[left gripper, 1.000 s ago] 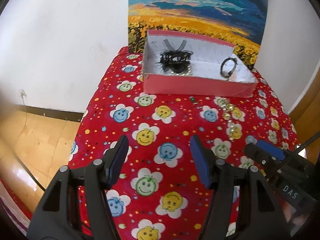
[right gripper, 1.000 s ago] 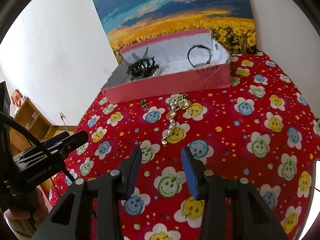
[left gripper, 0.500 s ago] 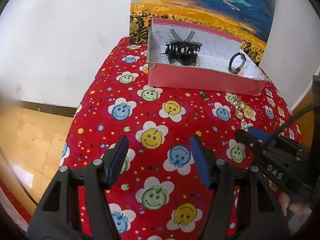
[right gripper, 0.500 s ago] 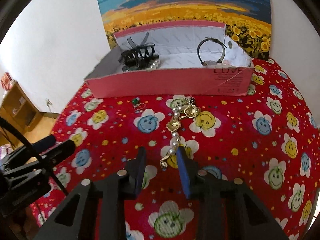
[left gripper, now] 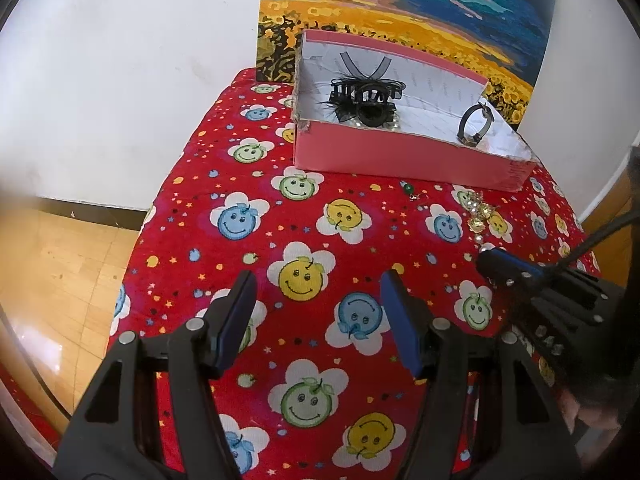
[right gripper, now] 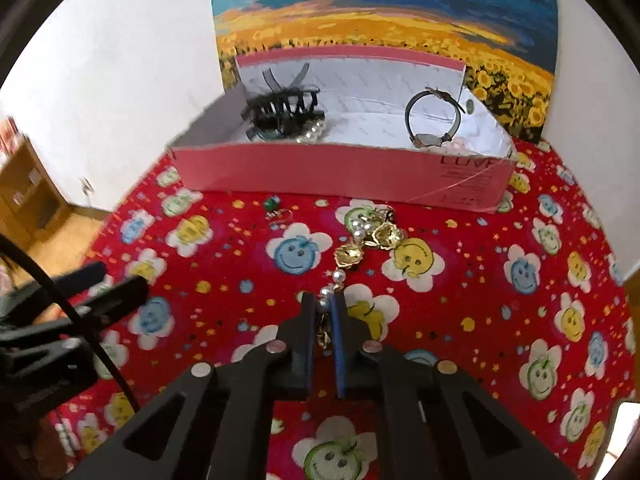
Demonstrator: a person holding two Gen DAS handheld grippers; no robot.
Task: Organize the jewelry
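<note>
The pink box (right gripper: 340, 172) sat at the far side of the red worktop (right gripper: 500, 320), past the right tongs (right gripper: 323, 320). A black hair clip (right gripper: 284, 110) and a watch (right gripper: 432, 120) already lay in it. The pearl and gold necklace (right gripper: 360, 248) lay on the cloth between the box and the right tongs. Its long line ran from the tongs straight toward the box. The near end was between the right tongs, which were pinched shut on it. The right hand was much nearer to it than the left. A small green earring (right gripper: 272, 204) lay just left of the necklace, near the box. The left tongs (left gripper: 316, 312) stood apart with nothing in them.

A second before, the right tongs were open and short of the necklace. They had since slid up to it and closed. The left tongs had hardly changed.
</note>
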